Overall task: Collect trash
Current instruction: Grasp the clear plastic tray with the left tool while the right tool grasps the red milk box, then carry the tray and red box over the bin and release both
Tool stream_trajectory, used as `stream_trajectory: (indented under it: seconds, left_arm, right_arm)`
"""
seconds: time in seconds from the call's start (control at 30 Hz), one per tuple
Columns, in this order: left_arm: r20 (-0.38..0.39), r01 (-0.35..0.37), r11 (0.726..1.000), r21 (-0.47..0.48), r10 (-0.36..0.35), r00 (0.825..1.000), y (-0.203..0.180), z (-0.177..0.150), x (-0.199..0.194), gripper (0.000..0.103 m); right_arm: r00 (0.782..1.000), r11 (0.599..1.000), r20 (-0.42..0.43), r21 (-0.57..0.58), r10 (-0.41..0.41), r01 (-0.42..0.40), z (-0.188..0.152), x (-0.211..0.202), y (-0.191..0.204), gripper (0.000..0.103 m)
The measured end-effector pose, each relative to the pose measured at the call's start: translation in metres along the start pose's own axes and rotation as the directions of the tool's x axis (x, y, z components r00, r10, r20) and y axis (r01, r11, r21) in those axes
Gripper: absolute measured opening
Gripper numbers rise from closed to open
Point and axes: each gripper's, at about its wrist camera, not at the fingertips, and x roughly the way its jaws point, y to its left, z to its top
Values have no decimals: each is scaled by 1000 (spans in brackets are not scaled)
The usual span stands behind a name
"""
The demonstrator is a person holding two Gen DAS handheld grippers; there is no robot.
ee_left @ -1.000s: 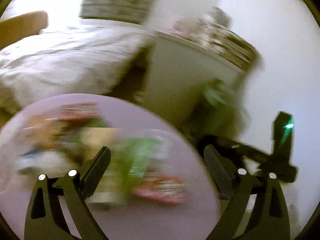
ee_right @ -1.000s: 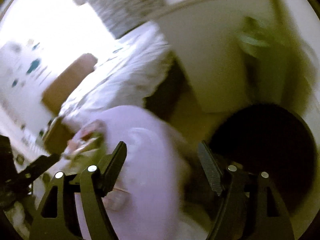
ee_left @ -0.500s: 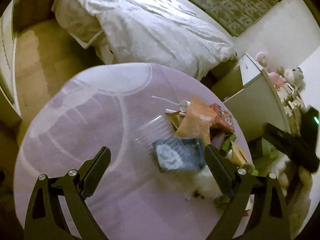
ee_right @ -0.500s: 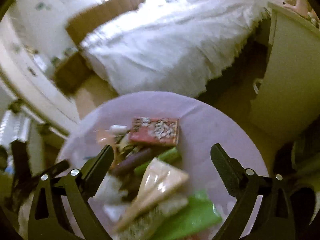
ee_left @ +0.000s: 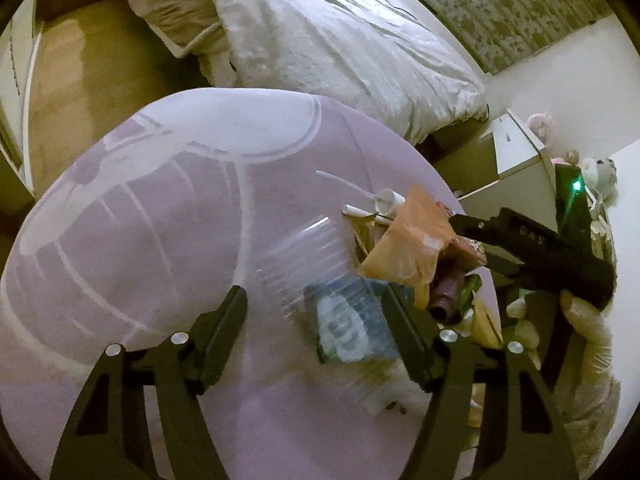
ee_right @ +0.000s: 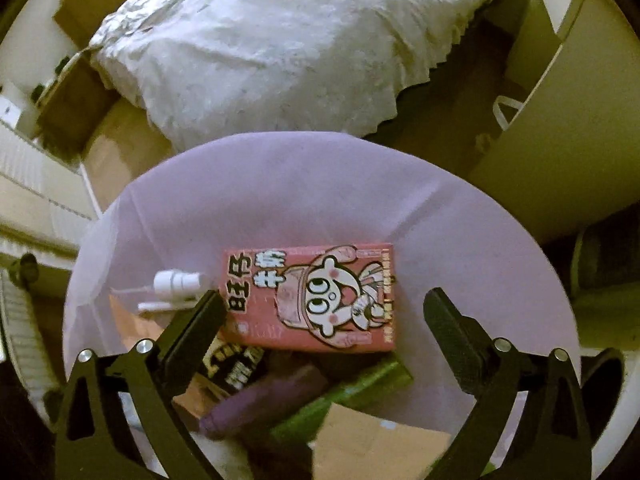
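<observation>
A heap of trash lies on a round purple table (ee_left: 160, 208). In the left wrist view I see a clear plastic cup (ee_left: 308, 260), a blue-labelled packet (ee_left: 348, 324), an orange wrapper (ee_left: 408, 240) and white tubes (ee_left: 386, 202). My left gripper (ee_left: 316, 320) is open and empty, jaws either side of the blue packet, above it. In the right wrist view a pink milk carton (ee_right: 316, 300) lies flat on the table (ee_right: 280, 192), with a purple tube (ee_right: 272, 400), a green wrapper (ee_right: 352, 396) and a white pump cap (ee_right: 176, 282) around it. My right gripper (ee_right: 324, 320) is open and empty over the carton.
A bed with a white duvet (ee_left: 328, 32) stands behind the table. A white cabinet (ee_right: 560, 128) stands at the right, with soft toys (ee_left: 596, 168) on top. The right gripper's body (ee_left: 552, 248) and gloved hand show in the left wrist view. Wooden floor (ee_left: 80, 80) lies left.
Both grippers have swung from blurred room views down over the table and moved closer to the trash; the pink carton now lies between the right jaws. Both stay open.
</observation>
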Motion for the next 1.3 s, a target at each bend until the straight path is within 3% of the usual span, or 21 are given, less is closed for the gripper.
stream_trajectory:
  seconds: [0.17, 0.27, 0.3, 0.37, 0.5, 0.57, 0.73, 0.8, 0.87, 1.0, 1.13, 1.3]
  left_arm:
    - [-3, -8, 1000, -27, 8, 1000, -3, 1, 2, 70]
    - [-8, -34, 999, 10, 34, 999, -16, 2, 9, 69]
    - [-2, -46, 999, 25, 46, 999, -18, 1, 10, 68]
    - [15, -52, 998, 41, 51, 999, -17, -1, 8, 62]
    - [59, 31, 1000, 2, -31, 998, 2, -1, -7, 45]
    - [96, 50, 998, 48, -54, 994, 0, -4, -21, 45]
    - [187, -4, 976, 217, -37, 982, -18, -19, -58, 43]
    - [227, -53, 953, 299, -18, 974, -30, -28, -72, 43]
    - [279, -111, 911, 396, -4, 960, -46, -39, -85, 43]
    - [393, -254, 772, 582, 7, 920, -81, -72, -106, 42]
    - [467, -357, 653, 668, 7, 884, -109, -95, -111, 42]
    - [521, -424, 568, 705, -9, 854, -134, -108, -117, 42]
  right_arm:
    - [999, 998, 21, -51, -38, 39, 7, 3, 19, 98]
    - [995, 991, -23, -89, -98, 96, 8, 20, 22, 97]
    - [995, 992, -20, -88, -95, 93, 6, 21, 20, 89]
    - [999, 997, 22, -68, -44, 45, 1, 13, 12, 89]
    - [988, 999, 155, -42, 25, -19, -16, -27, -9, 89]
    - [968, 995, 231, -41, 97, -90, -35, -55, -21, 89]
    - [880, 970, 409, -70, 241, -234, -113, -117, -46, 89]
    - [854, 969, 459, -82, 245, -234, -147, -133, -51, 89]
    - [839, 974, 495, -94, 226, -207, -174, -142, -54, 89]
    - [826, 982, 532, -74, 187, -174, -222, -147, -65, 89]
    - [822, 988, 548, -75, 155, -136, -262, -147, -70, 89]
    - [813, 992, 568, -63, 125, -108, -284, -146, -79, 89]
